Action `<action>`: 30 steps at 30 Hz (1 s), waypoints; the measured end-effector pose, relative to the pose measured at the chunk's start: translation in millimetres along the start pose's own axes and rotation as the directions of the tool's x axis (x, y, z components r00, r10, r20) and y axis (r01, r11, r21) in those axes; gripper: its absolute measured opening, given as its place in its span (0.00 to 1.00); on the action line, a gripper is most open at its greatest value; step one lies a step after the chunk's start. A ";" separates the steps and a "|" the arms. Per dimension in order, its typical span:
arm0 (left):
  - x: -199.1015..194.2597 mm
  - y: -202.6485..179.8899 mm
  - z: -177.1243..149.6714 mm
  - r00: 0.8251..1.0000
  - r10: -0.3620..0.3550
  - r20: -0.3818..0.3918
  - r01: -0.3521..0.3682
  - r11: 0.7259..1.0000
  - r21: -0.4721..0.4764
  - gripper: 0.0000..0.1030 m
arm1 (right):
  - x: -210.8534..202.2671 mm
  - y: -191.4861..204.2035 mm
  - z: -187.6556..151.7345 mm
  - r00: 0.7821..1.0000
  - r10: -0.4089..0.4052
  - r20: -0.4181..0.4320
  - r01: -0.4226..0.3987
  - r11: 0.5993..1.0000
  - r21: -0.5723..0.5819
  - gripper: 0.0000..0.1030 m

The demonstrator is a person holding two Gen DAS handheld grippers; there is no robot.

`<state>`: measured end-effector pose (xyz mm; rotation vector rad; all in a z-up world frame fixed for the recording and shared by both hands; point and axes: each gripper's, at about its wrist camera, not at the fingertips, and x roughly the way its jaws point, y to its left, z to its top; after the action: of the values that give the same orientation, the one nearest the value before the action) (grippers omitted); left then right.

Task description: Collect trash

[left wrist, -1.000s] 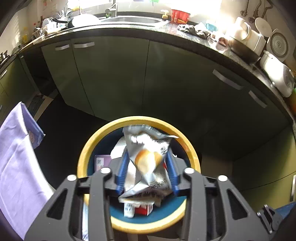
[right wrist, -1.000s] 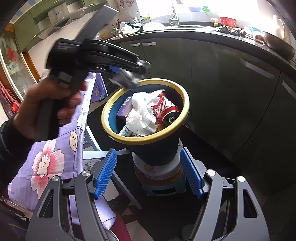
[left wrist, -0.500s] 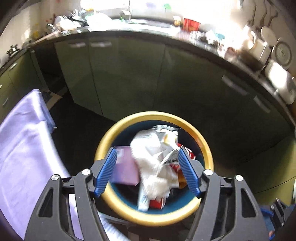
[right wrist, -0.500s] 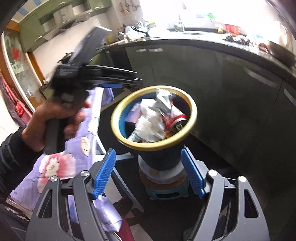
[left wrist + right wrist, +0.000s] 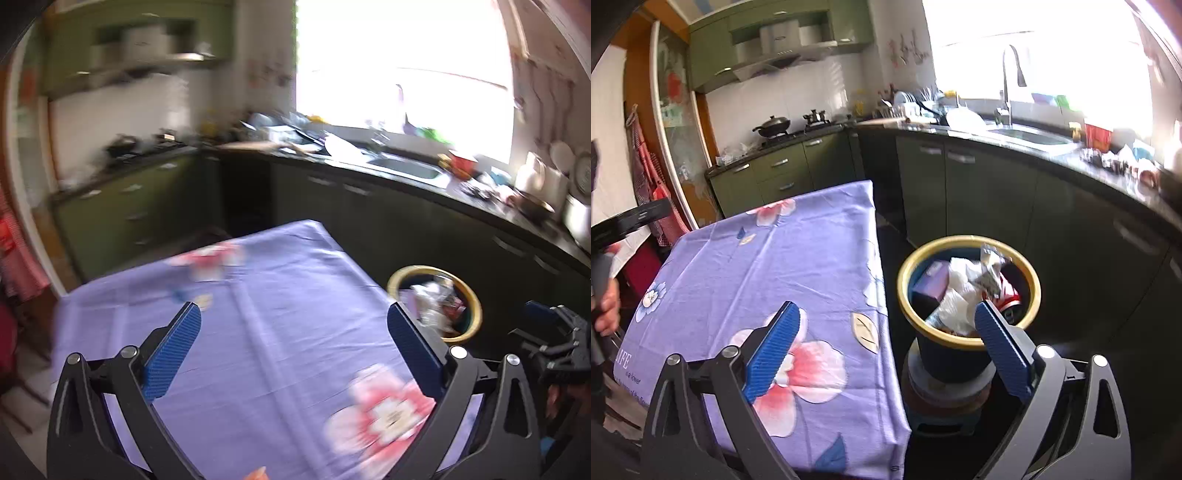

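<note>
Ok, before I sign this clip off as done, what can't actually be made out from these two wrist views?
- Near end of the tablecloth: hidden behind the gripper frames and cut by the bottom edge in both views, so leftover trash there is unknown.
- Lower contents of the bin: right view, buried under the tissue and wrapper.
- Bin contents, left view: motion blur.
- Print on the can: too small.

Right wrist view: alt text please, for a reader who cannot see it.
Right tongs, opening with nothing between them, hover over a purple floral tablecloth beside a yellow-rimmed bin holding tissue, a wrapper and a red can.
</note>
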<state>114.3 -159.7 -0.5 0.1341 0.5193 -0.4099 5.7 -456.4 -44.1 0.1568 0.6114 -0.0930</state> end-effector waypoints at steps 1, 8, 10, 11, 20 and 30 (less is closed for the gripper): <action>-13.8 11.6 -5.5 0.999 0.039 0.018 -0.039 0.999 -0.015 0.93 | -3.1 4.5 1.1 1.000 -0.003 0.007 0.003 1.000 -0.009 0.95; -76.4 68.6 -39.0 0.981 0.190 0.031 -0.185 0.976 -0.116 0.93 | -34.5 26.9 6.2 0.996 -0.046 0.071 0.049 0.998 -0.044 0.95; -93.1 80.0 -48.2 0.972 0.231 0.042 -0.223 0.965 -0.136 0.93 | -47.3 28.1 7.5 0.994 -0.058 0.095 0.062 0.997 -0.042 0.95; -100.9 86.2 -51.7 0.969 0.243 0.045 -0.234 0.961 -0.150 0.93 | -53.8 28.2 7.7 0.992 -0.063 0.106 0.067 0.997 -0.035 0.95; -145.8 110.0 -70.8 0.955 0.284 0.083 -0.259 0.939 -0.228 0.93 | -92.1 34.2 3.5 0.982 -0.105 0.155 0.113 0.993 -0.046 0.95; -154.7 105.3 -81.8 0.958 0.280 0.067 -0.258 0.938 -0.231 0.93 | -87.4 31.0 -0.5 0.982 -0.124 0.143 0.130 0.991 -0.038 0.95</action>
<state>-1.4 8.3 9.8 -0.0303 0.4379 -0.0878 -61.7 -422.2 9.6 0.0650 0.4826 -0.2112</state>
